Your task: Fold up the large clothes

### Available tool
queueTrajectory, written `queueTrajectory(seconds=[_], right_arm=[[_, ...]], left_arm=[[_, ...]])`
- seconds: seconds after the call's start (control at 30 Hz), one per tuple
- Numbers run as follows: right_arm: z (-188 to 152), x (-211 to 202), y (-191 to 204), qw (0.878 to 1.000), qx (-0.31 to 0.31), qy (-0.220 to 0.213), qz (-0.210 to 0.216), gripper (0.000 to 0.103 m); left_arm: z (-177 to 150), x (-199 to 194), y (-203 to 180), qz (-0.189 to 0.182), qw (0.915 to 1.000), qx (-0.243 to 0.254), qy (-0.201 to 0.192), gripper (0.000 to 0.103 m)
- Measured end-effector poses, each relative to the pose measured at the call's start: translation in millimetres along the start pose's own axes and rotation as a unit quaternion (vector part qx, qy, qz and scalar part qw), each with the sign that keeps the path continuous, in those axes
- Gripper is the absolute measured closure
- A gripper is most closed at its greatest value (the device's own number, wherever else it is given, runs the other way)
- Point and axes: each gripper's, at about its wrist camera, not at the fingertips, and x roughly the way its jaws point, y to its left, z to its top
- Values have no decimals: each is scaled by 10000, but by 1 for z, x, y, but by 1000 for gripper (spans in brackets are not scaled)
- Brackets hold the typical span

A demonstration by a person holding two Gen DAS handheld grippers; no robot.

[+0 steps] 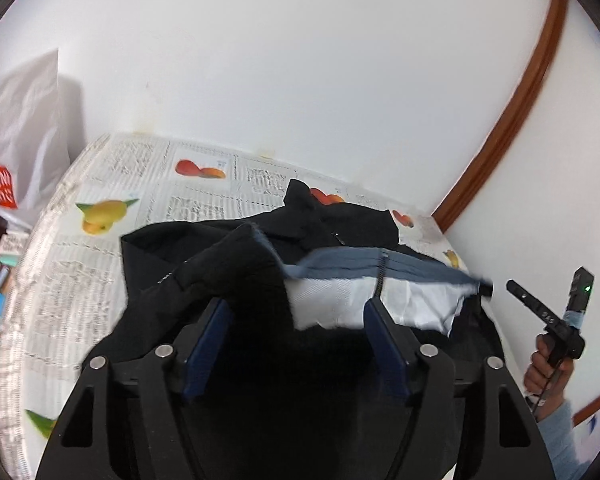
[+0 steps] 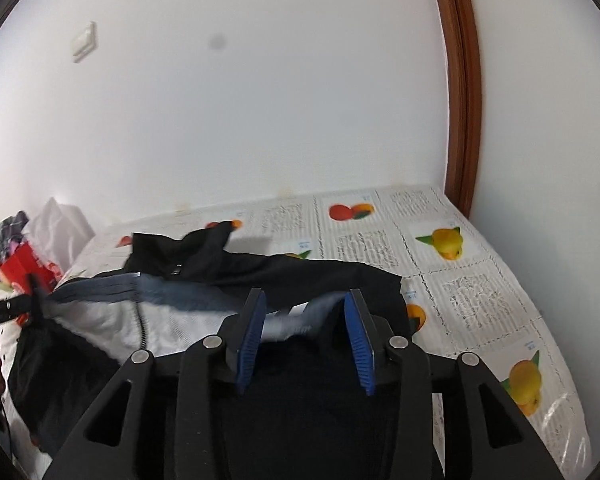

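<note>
**A:** Left wrist view first. My left gripper (image 1: 296, 304) stands wide open, both blue pads well apart. The black garment (image 1: 204, 264) is heaped across the gap and ahead of the fingertips, but nothing is pinched.

**B:** And the grey waistband (image 1: 340, 264)?

**A:** It runs from just ahead of my left finger out past the right finger, with the white lining (image 1: 332, 300) hanging below it. If I close here, I think I'd catch a bundle of loose black cloth instead of one edge, and the fold would come out lumpy.

**B:** Right wrist view?

**A:** The right gripper (image 2: 304, 300) is open too, a bit narrower. A pale strip of the garment (image 2: 320, 272) sits between the pads without either pressing on it. The waistband (image 2: 172, 292) stretches away to the left of the jaws.

**B:** So neither side has a real hold.

**A:** That's my worry. The cloth only rests over the fingers, so any lift could let it slide off onto the fruit-print tablecloth (image 2: 480, 300) beyond the right finger. The pictures are blurred as well, so I can't tell how many layers lie in the gap. Closing on lining alone might turn it inside out.
</note>
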Motion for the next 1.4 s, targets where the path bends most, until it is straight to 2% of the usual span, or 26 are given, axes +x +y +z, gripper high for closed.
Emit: queueTrajectory(seconds=[0.1, 0.2, 0.27, 0.33, 0.43, 0.53, 0.57, 0.73, 0.93, 1.17, 1.4], right_arm=[[-12, -3, 14, 9991, -355, 243, 67, 61], [-30, 10, 31, 9945, -745, 711, 177, 61], [-42, 26, 42, 9904, -906, 1026, 191, 61], [-50, 47, 55, 9854, -1038, 1321, 290, 61], [-50, 78, 70, 9811, -1200, 1488, 313, 61], [-39, 106, 69, 9816, -1234, 1456, -110, 62], [-32, 115, 61, 9831, -1139, 1392, -344, 61], [-13, 138, 17, 9831, -821, 1346, -936, 62], [-19, 154, -5, 9810, -949, 1419, -925, 62], [-15, 173, -38, 9857, -498, 1509, -563, 62], [-4, 187, -55, 9856, -496, 1519, -549, 62]], left_arm=[[-8, -2, 0, 171, 9997, 134, 83, 35], [-18, 10, 1, 408, 9982, 245, 357, 34], [-22, 27, 2, 705, 9947, 346, 656, 34], [-24, 40, 5, 849, 9929, 351, 751, 34], [-22, 57, 9, 1118, 9900, 395, 759, 34], [-16, 72, 14, 1437, 9859, 478, 705, 34], [-15, 75, 17, 1486, 9855, 469, 674, 34], [-8, 88, 26, 1690, 9831, 412, 575, 34], [-4, 110, 24, 1695, 9829, 422, 582, 34], [2, 131, 12, 1717, 9823, 466, 589, 34], [11, 152, -2, 1801, 9803, 530, 608, 34]])
